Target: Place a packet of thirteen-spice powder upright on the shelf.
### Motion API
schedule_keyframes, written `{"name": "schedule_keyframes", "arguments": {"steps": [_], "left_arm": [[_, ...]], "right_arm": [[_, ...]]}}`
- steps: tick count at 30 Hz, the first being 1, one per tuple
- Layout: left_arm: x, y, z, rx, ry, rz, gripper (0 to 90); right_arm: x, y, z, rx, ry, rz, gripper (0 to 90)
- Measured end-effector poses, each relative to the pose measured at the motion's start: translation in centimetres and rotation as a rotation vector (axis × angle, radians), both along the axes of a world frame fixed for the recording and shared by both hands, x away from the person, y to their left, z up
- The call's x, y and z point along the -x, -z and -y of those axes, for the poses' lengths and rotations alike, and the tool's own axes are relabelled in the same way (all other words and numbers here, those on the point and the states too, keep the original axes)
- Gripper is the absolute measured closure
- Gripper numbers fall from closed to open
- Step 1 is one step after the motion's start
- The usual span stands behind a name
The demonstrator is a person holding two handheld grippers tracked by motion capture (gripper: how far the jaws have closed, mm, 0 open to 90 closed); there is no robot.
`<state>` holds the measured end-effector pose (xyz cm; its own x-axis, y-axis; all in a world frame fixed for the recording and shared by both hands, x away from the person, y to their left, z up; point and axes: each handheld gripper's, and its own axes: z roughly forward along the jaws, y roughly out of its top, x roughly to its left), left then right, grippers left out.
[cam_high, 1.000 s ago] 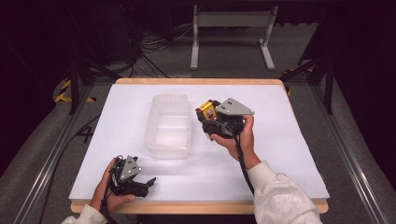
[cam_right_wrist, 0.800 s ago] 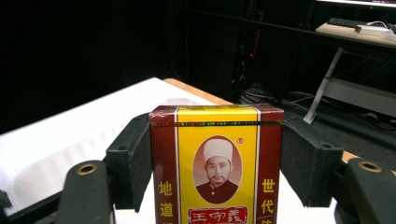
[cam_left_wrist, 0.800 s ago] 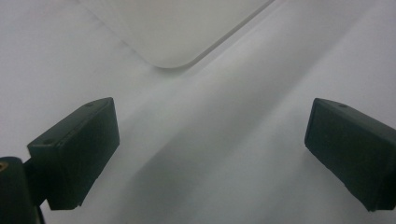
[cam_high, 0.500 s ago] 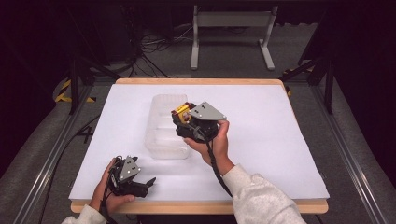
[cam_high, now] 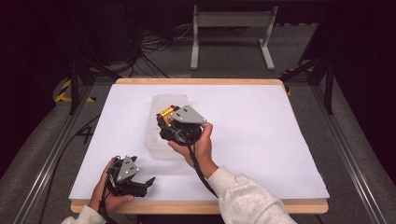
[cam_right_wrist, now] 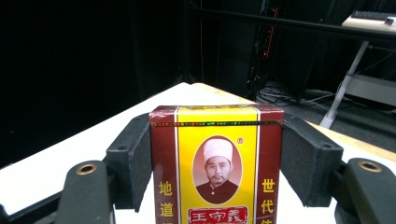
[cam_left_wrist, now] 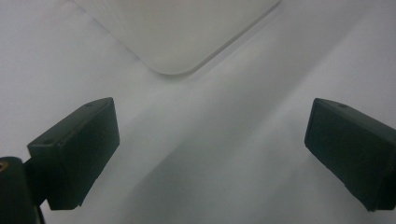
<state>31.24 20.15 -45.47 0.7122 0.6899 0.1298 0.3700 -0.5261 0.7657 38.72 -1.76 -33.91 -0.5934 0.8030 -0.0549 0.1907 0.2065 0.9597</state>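
Observation:
A small red and yellow box (cam_right_wrist: 216, 163) with a printed portrait sits clamped between the jaws of my right gripper (cam_right_wrist: 217, 154). In the high view that right gripper (cam_high: 169, 117) hovers over the clear plastic tray (cam_high: 164, 103) in the middle of the table, with the box (cam_high: 166, 113) at its far end. My left gripper (cam_high: 140, 185) rests low near the front left corner of the table, its jaws wide apart and bare. In the left gripper view its fingers (cam_left_wrist: 77, 151) frame white tabletop, with a corner of the tray (cam_left_wrist: 180, 35) beyond them.
The white tabletop (cam_high: 280, 135) has a wooden rim (cam_high: 196, 80) along its far edge. A metal stand (cam_high: 231, 28) and cables lie on the floor behind the table. Dark rails (cam_high: 51, 154) run along both sides.
My right gripper has carried the box leftward, from the tray's right side to above the tray. The left gripper has stayed put.

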Motion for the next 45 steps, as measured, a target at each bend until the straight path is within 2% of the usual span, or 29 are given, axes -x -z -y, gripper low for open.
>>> {"name": "schedule_keyframes", "arguments": {"steps": [7,14,18,22,25,30,37,42,45], "left_arm": [[0.0,0.0,0.0,0.003,0.003,0.0,3.8],[0.0,0.0,0.0,0.001,0.002,-0.001,3.8],[0.0,0.0,-0.1,0.001,0.003,-0.001,3.8],[0.0,0.0,0.0,-0.001,0.001,-0.001,3.8],[0.0,0.0,0.0,0.0,0.003,-0.004,3.8],[0.0,-0.1,0.2,-0.007,0.01,0.0,3.8],[0.0,0.0,0.0,0.0,0.002,-0.002,3.8],[0.0,-0.1,-0.1,0.004,0.007,0.002,3.8],[0.0,0.0,-0.1,0.005,0.009,0.0,3.8]], "right_arm": [[0.1,1.0,-1.1,-0.01,0.017,-0.004,32.5],[0.4,1.2,-1.1,-0.031,0.027,-0.009,32.2],[0.7,1.3,-0.6,-0.033,0.021,0.003,32.0],[0.7,1.3,0.4,-0.008,0.02,-0.016,29.7],[0.7,1.2,1.2,-0.015,0.013,-0.035,29.9],[0.5,1.5,1.6,-0.032,0.06,-0.012,32.6],[-0.3,2.0,1.4,-0.097,0.086,-0.043,32.7],[-0.4,2.3,0.9,-0.143,0.106,-0.049,32.8],[-0.7,2.7,0.8,-0.155,0.125,-0.06,32.8]]}}
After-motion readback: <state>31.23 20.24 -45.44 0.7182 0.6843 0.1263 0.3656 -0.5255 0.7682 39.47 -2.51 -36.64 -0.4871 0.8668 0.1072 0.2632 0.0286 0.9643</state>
